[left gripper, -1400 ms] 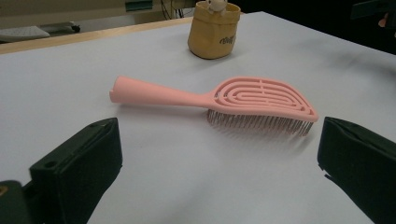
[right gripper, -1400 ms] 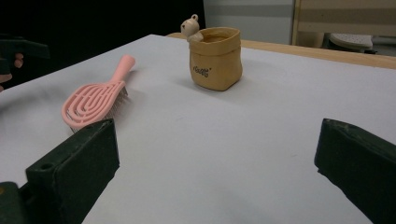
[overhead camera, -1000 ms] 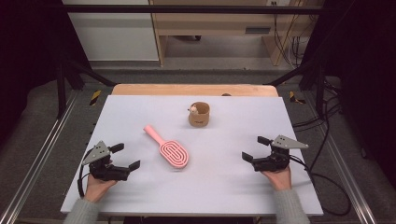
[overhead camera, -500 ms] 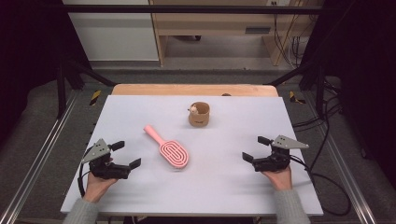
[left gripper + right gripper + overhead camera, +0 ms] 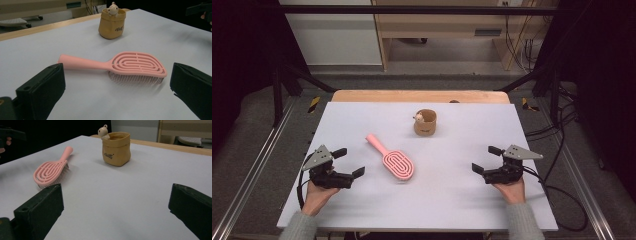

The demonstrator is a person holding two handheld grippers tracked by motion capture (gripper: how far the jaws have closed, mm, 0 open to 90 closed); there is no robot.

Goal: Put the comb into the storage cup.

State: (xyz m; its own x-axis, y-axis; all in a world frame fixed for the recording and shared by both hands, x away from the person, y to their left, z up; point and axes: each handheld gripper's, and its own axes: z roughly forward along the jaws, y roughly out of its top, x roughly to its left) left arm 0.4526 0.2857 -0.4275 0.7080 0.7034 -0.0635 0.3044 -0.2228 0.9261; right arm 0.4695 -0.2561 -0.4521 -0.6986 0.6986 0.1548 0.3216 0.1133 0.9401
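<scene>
Just beside left claw (image 5: 348, 162): hairbrush (image 5: 392, 159).

Brush (image 5: 391, 158) front-left of pouch (image 5: 425, 123)

Small dark print on the tan pouch (image 5: 115, 148) is unreadable.

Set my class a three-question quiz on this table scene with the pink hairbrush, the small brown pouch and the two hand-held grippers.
1. True or false: the left gripper holds the pink hairbrush.
2. Which way do the brush's bristles face? A) down onto the table B) up C) sideways
3. What peeks over the rim of the brown pouch?

Key
1. False: its jaws stand open beside the brush, not touching it. The right gripper is open too.
2. A, as the left gripper view shows.
3. A small pale animal figure.
</scene>
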